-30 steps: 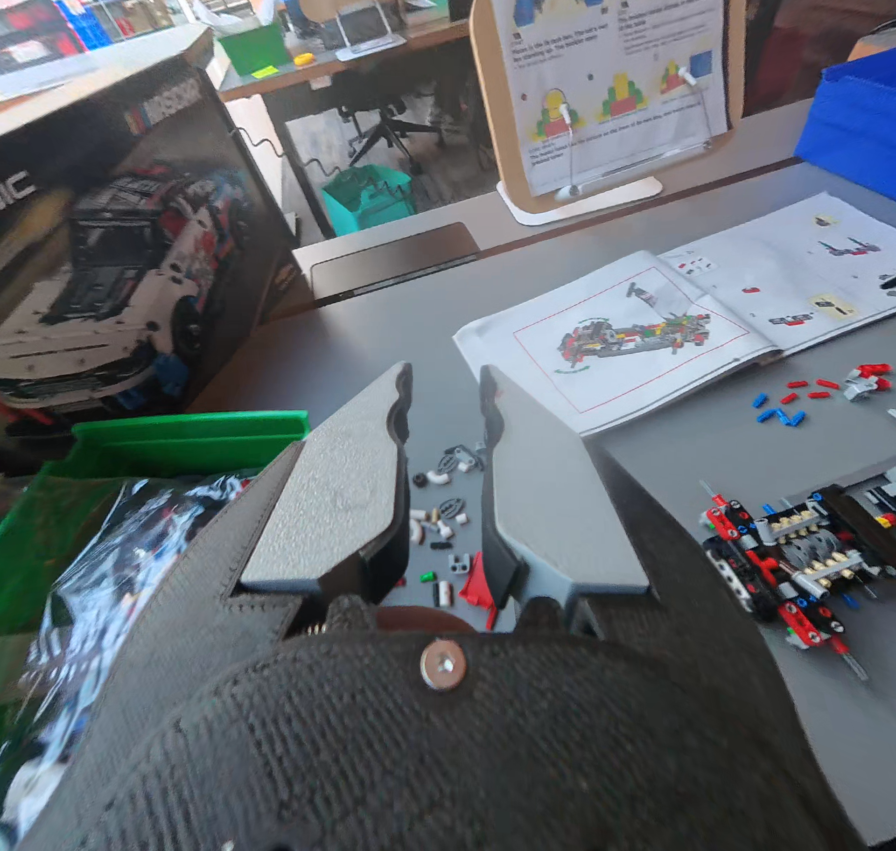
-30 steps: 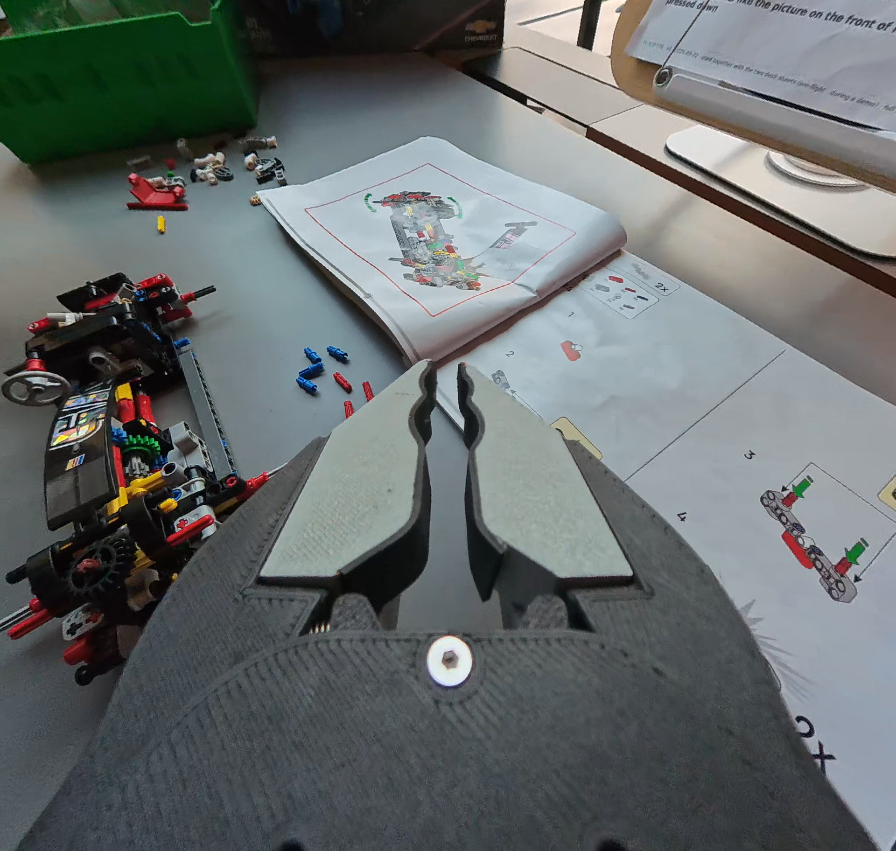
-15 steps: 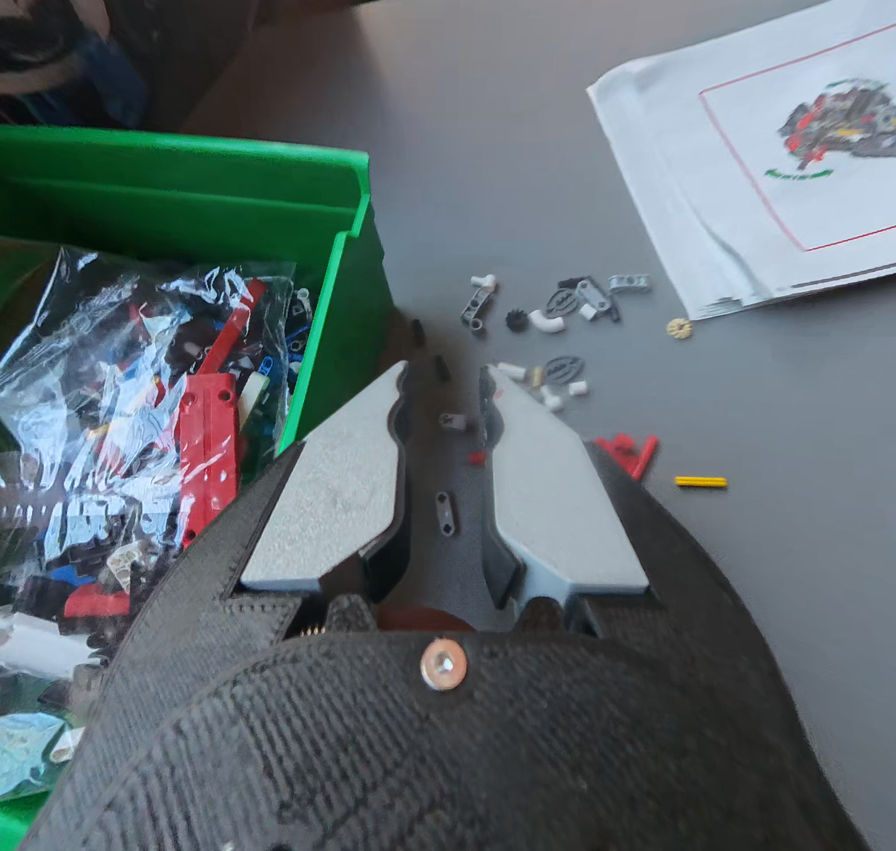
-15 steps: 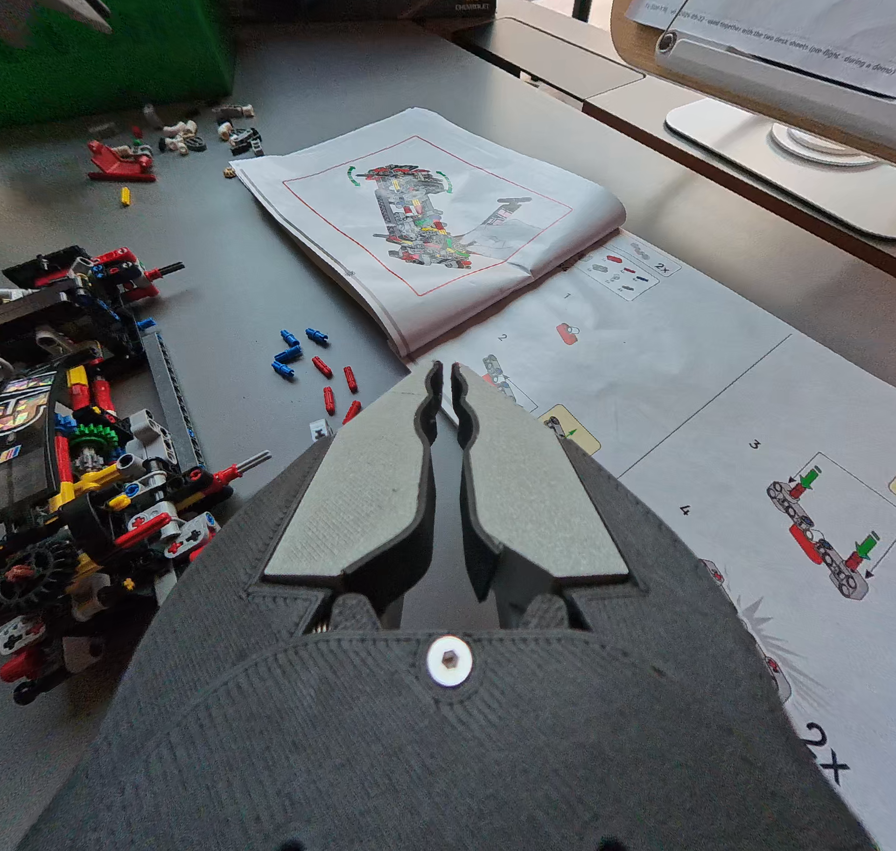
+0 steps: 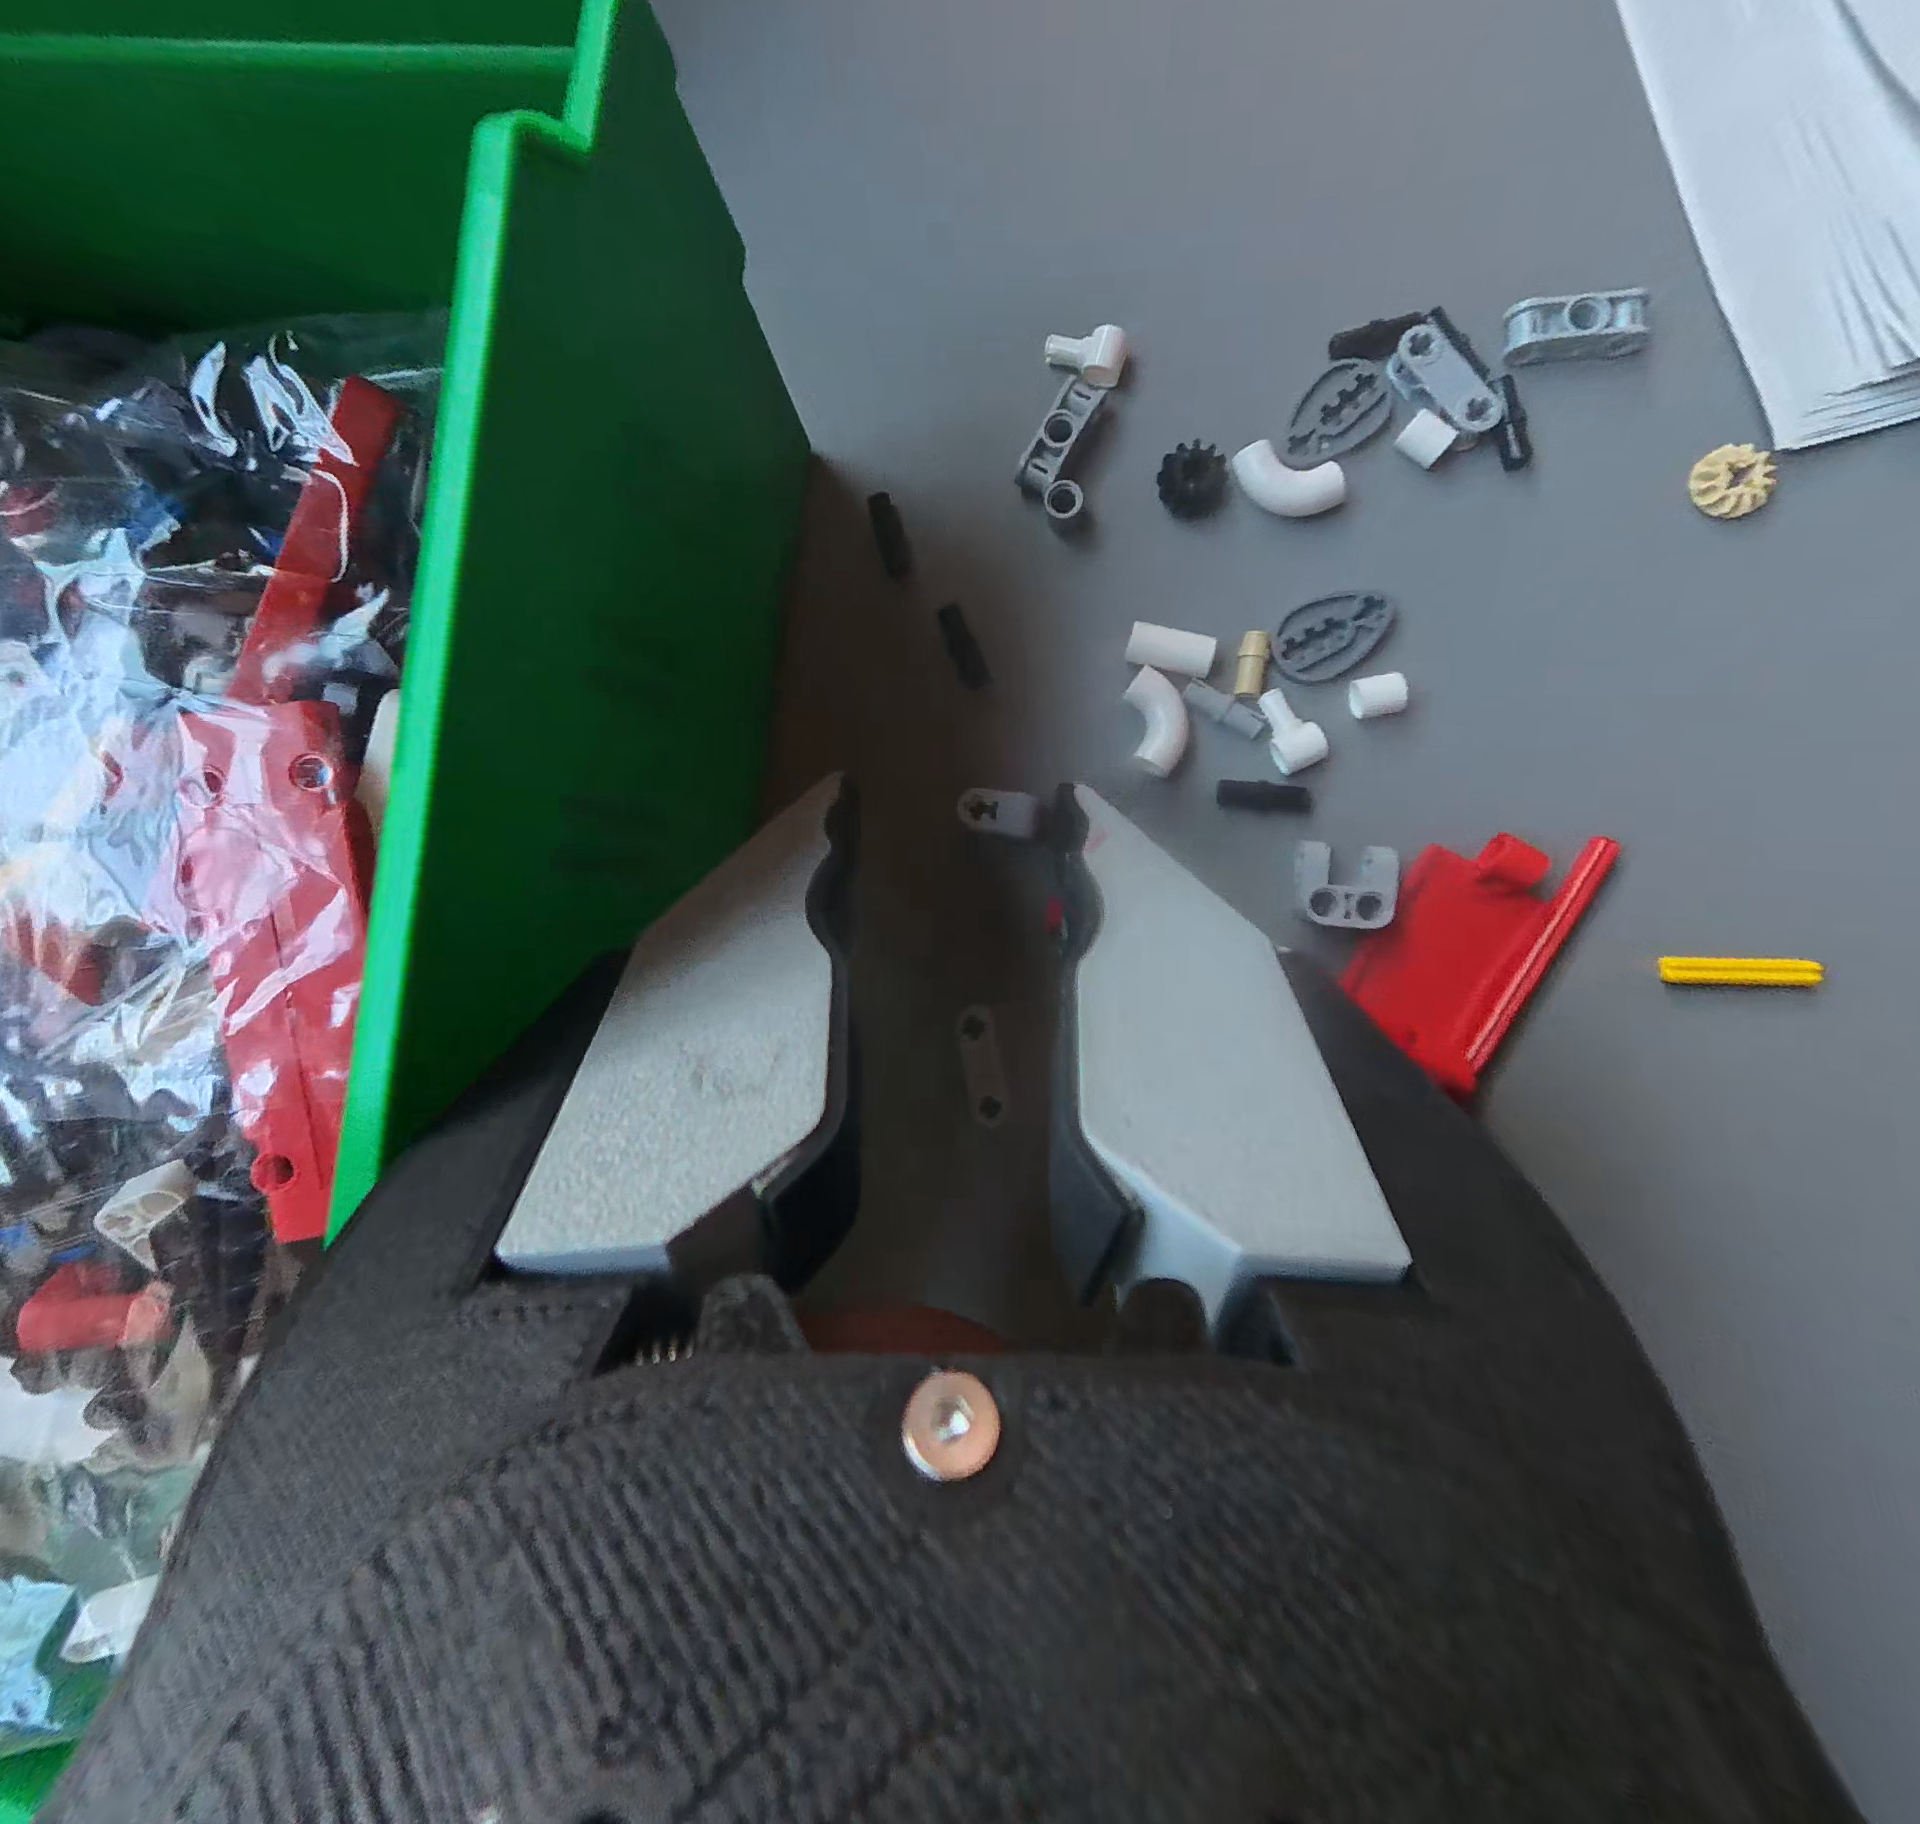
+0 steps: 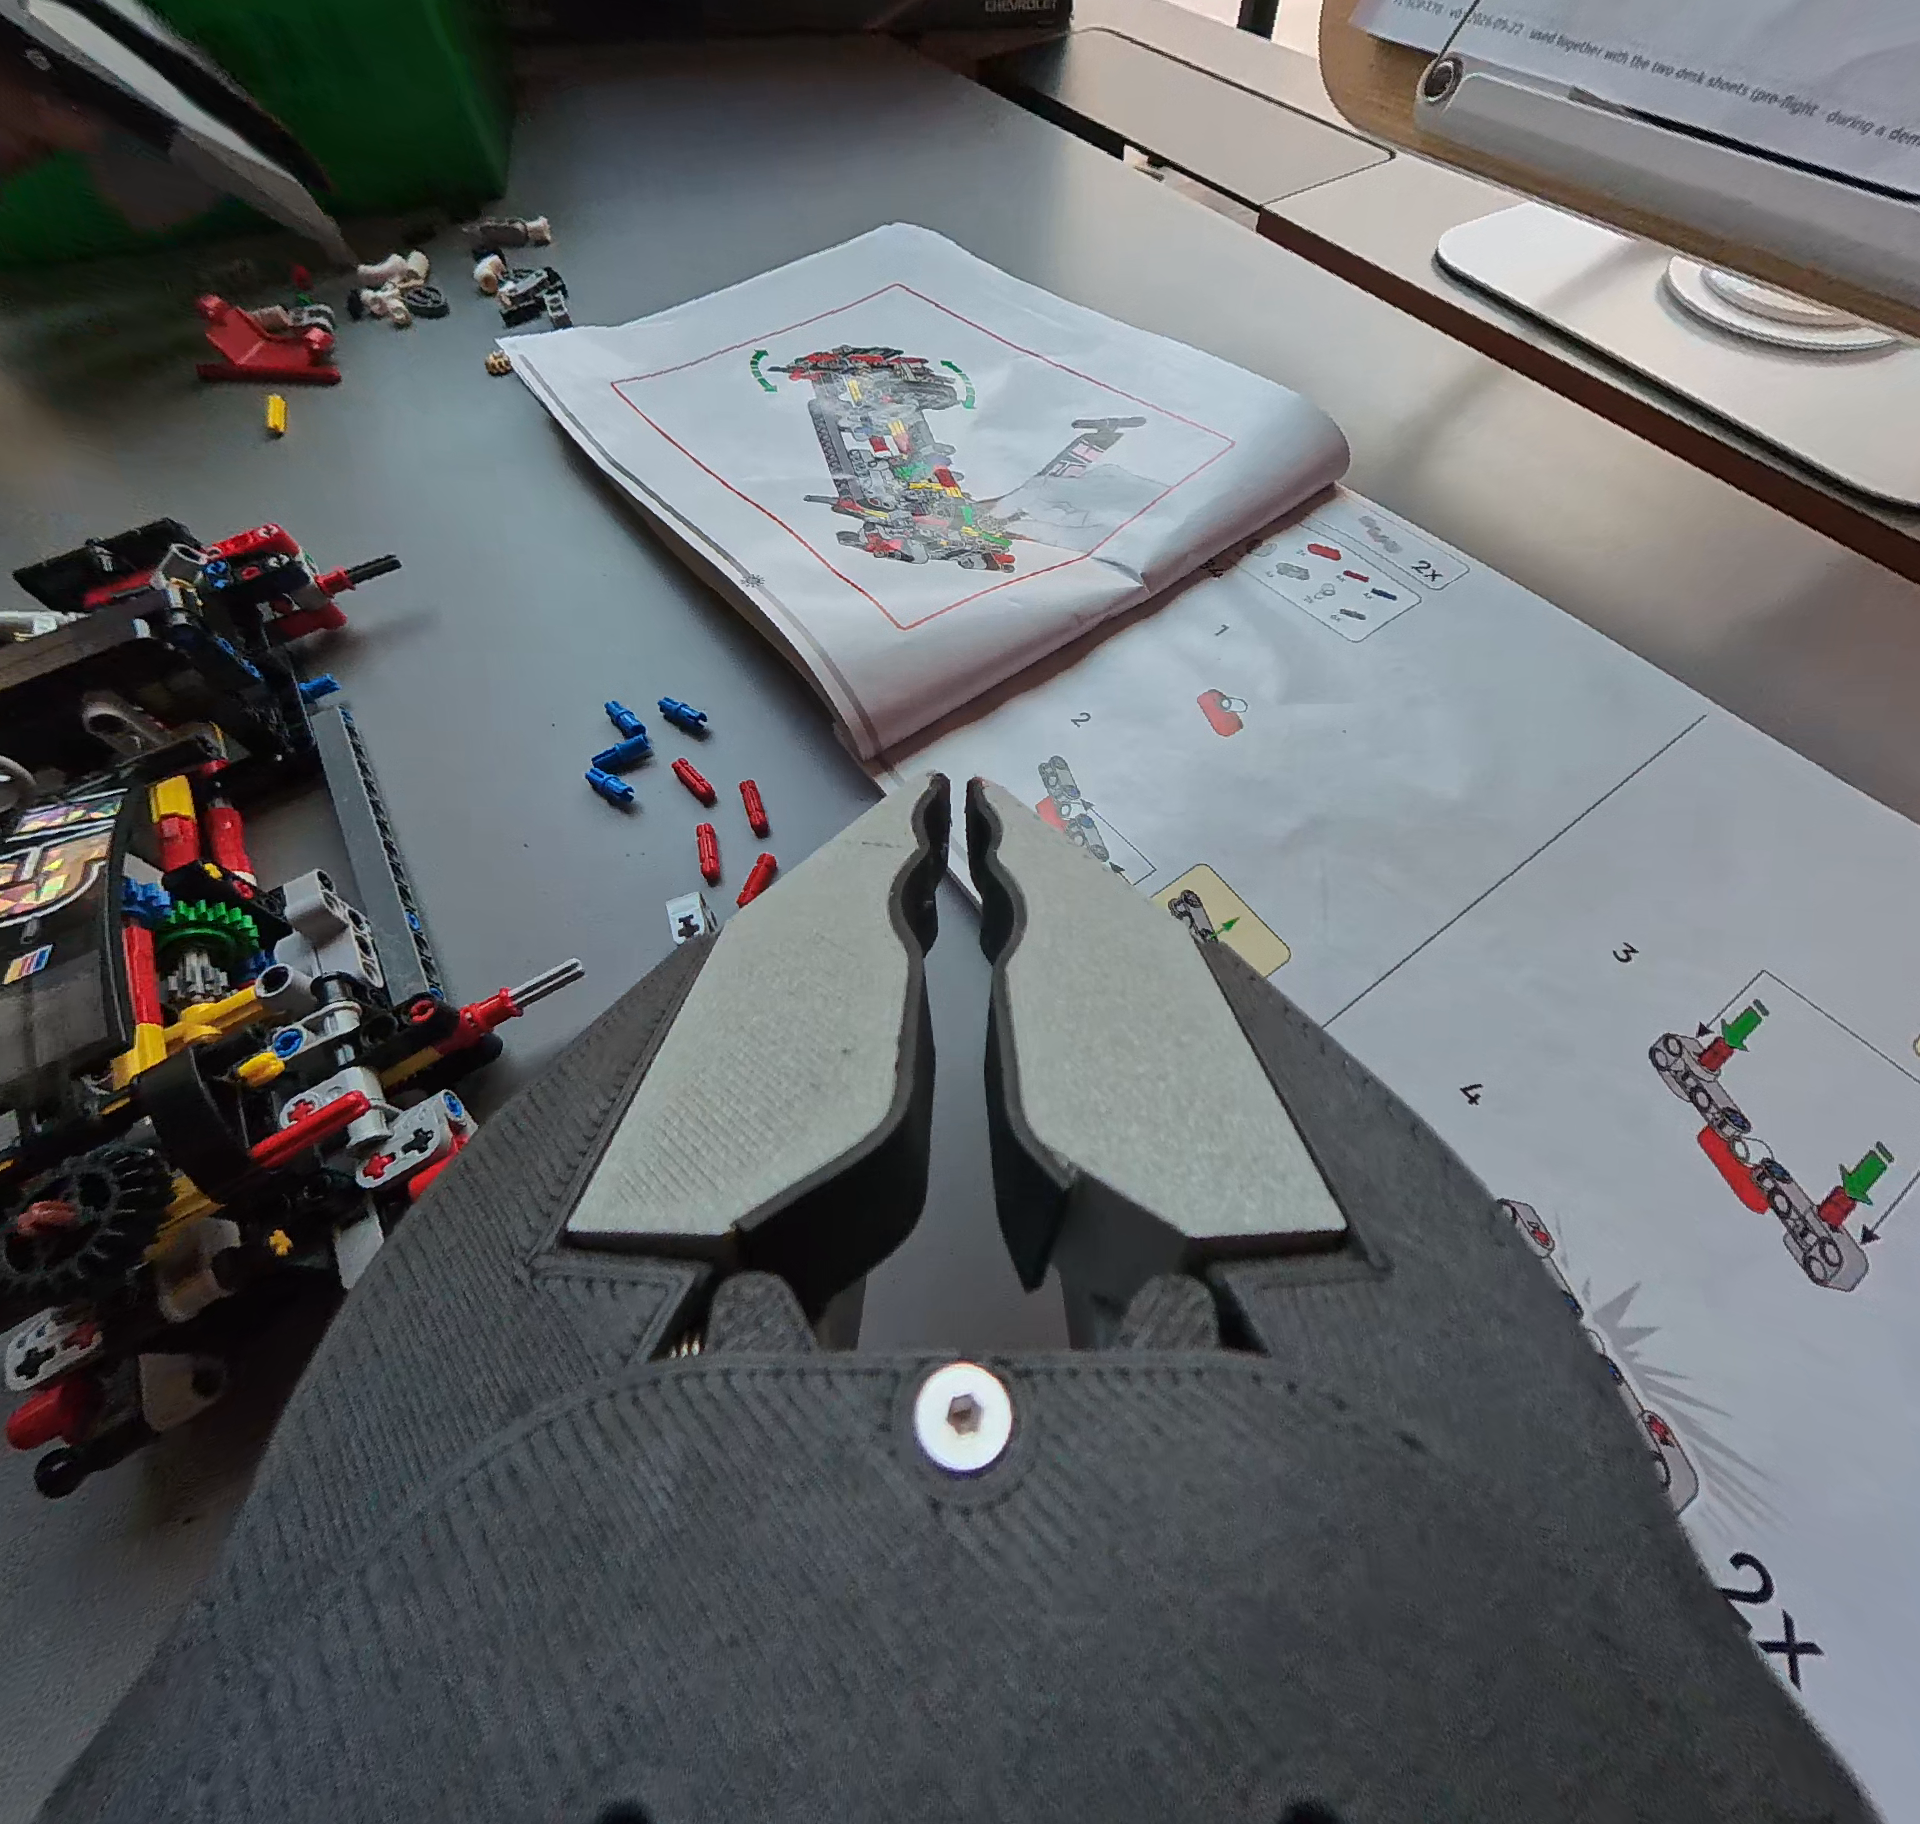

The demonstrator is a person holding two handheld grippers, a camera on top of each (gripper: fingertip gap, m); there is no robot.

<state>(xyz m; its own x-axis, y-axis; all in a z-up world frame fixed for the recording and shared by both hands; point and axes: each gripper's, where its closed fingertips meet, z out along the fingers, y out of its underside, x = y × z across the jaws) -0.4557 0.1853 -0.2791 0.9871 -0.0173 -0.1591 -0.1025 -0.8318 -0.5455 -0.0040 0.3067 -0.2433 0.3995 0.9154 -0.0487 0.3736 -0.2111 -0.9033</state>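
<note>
My left gripper is open, low over the grey table beside the green bin. A small light grey connector lies between its fingertips, close to the right finger; the left finger is well clear of it. A small dark grey beam lies on the table farther back between the fingers. Loose white, grey and black pieces lie just ahead. My right gripper is shut with nothing between its pads, above the edge of the open instruction booklet. The left gripper also shows in the right wrist view.
A clear bag of parts fills the bin. A red panel, a yellow axle and a tan gear lie to the right. A partly built car model, blue pins and red pins lie left of my right gripper. A sheet stand is at the back right. About 45 centimetres separates my left fingertips from my right. The tan gear is about 12 centimetres from my left fingertips.
My left gripper has tipped down and come close to the loose pieces beside the green bin, still open. My right gripper has closed its small gap on air and crept forward.
</note>
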